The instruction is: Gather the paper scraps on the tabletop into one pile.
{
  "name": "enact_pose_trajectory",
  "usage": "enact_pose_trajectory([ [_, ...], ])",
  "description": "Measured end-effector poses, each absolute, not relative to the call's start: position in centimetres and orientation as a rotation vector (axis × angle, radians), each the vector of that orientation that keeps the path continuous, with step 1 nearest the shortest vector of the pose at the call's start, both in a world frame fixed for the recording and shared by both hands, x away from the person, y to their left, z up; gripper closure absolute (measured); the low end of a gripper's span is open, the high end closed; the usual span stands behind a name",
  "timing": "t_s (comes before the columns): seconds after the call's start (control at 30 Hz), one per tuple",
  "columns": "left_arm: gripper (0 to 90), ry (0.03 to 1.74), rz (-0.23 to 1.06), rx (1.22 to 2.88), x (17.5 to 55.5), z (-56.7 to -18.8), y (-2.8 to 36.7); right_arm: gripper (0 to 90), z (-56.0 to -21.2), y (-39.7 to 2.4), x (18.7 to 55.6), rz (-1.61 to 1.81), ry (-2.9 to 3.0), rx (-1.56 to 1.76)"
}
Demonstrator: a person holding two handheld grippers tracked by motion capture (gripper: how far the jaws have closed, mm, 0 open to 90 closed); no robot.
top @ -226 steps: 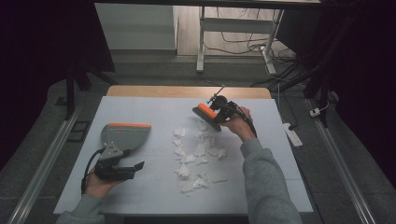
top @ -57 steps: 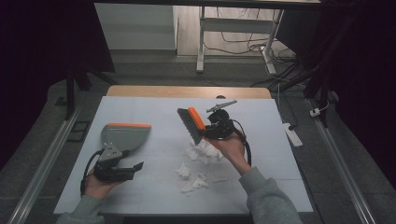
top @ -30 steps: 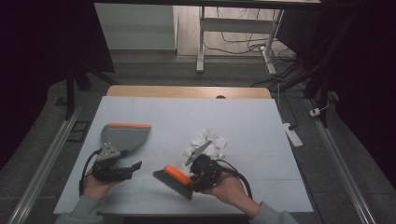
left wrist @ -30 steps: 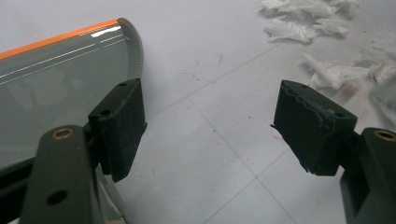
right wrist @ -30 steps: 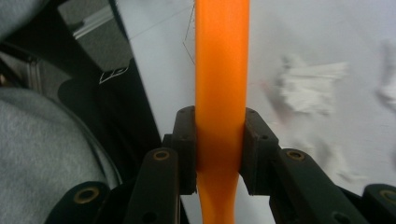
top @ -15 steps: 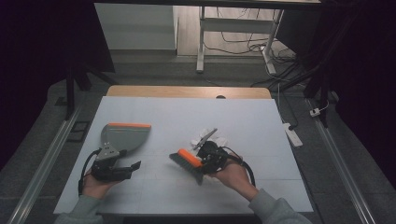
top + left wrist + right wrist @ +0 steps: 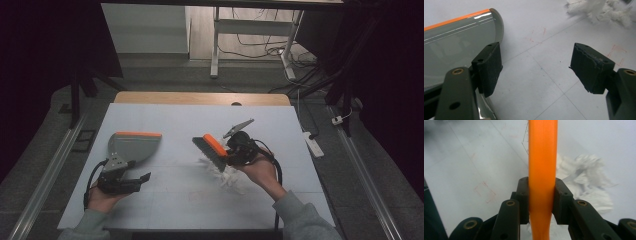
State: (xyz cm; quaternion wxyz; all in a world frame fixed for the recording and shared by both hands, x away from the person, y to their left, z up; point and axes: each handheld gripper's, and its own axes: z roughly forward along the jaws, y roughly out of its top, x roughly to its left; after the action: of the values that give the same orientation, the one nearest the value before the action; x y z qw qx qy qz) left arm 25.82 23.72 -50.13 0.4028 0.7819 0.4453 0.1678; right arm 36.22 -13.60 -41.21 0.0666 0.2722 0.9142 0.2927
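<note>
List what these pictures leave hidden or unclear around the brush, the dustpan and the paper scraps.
- Dustpan handle: in the left gripper view, the left gripper's near jaw covers it, so any grip is untold.
- Brush bristles: the right gripper view's top edge cuts them off.
- Paper scraps: in the high view, blurred and partly behind the brush and right gripper; no count possible.

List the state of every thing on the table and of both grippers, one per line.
Brush: clamped by its orange handle, raised off the table.
Dustpan: flat on the table, nothing inside.
Paper scraps: gathered in a loose pile.
Left gripper: open.
Right gripper: shut on the brush handle.
</note>
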Motion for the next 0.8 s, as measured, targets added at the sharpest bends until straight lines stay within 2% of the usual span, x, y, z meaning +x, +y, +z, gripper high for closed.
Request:
enact_pose_trajectory([
  [0.27, 26.3, 1.126, 0.424, 1.973, 25.8, -50.1, 23.8, 70.3, -39.3, -15.7, 34.9, 0.907, 2.779, 0.801],
  [0.6, 26.2, 1.125, 0.423, 1.982, 25.9, -50.2, 23.6, 70.3, -43.5, -17.4, 32.2, 0.654, 2.990, 0.612],
  [0.8, 26.3, 1.126, 0.422, 1.984, 25.9, -50.3, 23.5, 70.3, -44.7, -17.2, 33.4, 0.592, 2.953, 0.567],
])
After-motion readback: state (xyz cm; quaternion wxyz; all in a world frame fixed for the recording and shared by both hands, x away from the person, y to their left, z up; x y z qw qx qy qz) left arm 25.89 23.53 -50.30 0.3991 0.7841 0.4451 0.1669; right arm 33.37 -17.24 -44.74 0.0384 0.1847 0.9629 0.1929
